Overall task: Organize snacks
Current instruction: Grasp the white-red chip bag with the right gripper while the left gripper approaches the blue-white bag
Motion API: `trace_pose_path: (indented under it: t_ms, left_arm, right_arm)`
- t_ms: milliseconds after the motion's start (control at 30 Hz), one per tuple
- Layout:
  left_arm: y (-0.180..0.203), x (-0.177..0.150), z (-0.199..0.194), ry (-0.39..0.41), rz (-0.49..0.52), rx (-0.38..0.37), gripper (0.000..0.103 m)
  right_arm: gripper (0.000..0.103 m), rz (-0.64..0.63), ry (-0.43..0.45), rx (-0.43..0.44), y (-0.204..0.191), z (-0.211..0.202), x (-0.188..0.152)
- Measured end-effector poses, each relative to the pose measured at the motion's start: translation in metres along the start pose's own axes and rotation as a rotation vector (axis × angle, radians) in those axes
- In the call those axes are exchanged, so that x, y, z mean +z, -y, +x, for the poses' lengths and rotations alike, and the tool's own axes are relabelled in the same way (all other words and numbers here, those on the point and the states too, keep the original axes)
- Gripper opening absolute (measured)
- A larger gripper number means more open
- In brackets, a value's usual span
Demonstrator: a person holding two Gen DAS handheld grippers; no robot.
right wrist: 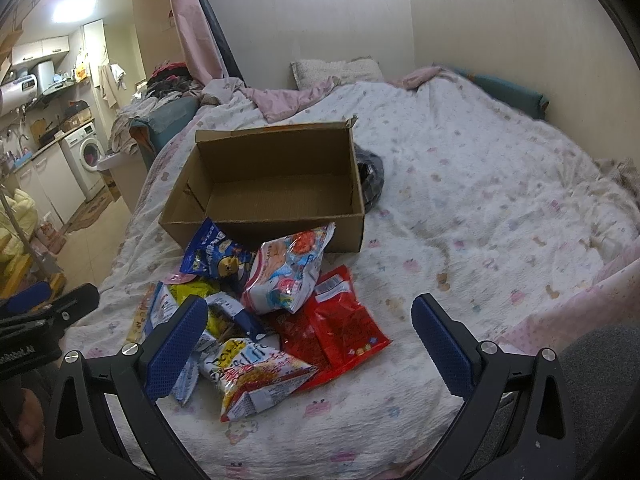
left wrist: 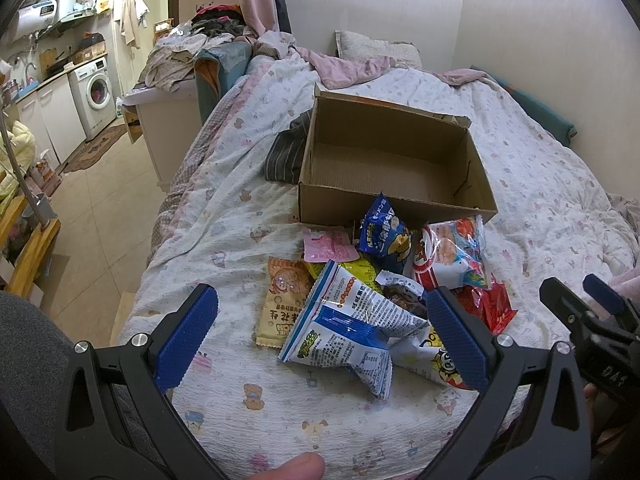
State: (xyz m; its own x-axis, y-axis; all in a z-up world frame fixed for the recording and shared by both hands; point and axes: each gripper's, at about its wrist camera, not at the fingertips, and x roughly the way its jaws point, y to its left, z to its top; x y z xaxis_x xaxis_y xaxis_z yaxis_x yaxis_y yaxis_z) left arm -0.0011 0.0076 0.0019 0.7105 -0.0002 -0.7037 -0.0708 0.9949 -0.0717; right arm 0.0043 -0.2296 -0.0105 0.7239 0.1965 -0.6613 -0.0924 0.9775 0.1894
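An open, empty cardboard box (left wrist: 400,200) (right wrist: 264,236) sits on the bed. A pile of snack bags lies in front of it: a blue-white bag (left wrist: 344,340), an orange packet (left wrist: 280,300), a dark blue bag (left wrist: 384,232) (right wrist: 216,256), a red-white-blue bag (left wrist: 452,252) (right wrist: 288,272), a red bag (right wrist: 344,320) and a white-yellow bag (right wrist: 256,372). My left gripper (left wrist: 320,332) is open and empty above the near edge of the pile. My right gripper (right wrist: 310,340) is open and empty over the pile's right side; it also shows in the left wrist view (left wrist: 580,300).
The bed's patterned quilt (right wrist: 480,208) spreads to the right and behind the box. A dark striped cloth (left wrist: 288,152) lies beside the box. The bed's left edge drops to a tiled floor (left wrist: 104,216) with a washing machine (left wrist: 94,92) beyond.
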Motion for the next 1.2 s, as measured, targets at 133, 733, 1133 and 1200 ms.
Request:
trace_pose_path:
  t_ms: [133, 733, 1133, 1200]
  left_arm:
    - [-0.005, -0.001, 0.009, -0.024, -0.025, 0.017, 0.103]
    - [-0.019, -0.003, 0.022, -0.110, -0.098, 0.031, 0.103]
    - [-0.017, -0.005, 0.029, -0.140, -0.081, 0.032, 0.103]
    - [-0.016, -0.005, 0.033, -0.167, -0.079, 0.029, 0.103]
  right_arm:
    - [0.103, 0.183, -0.217, 0.115, 0.021, 0.027, 0.006]
    - [0.080, 0.521, -0.688, 0.193, 0.008, 0.134, -0.059]
    - [0.048, 0.491, -0.649, 0.292, 0.018, 0.088, -0.050]
    - [0.047, 0.500, -0.655, 0.329, 0.023, 0.078, -0.047]
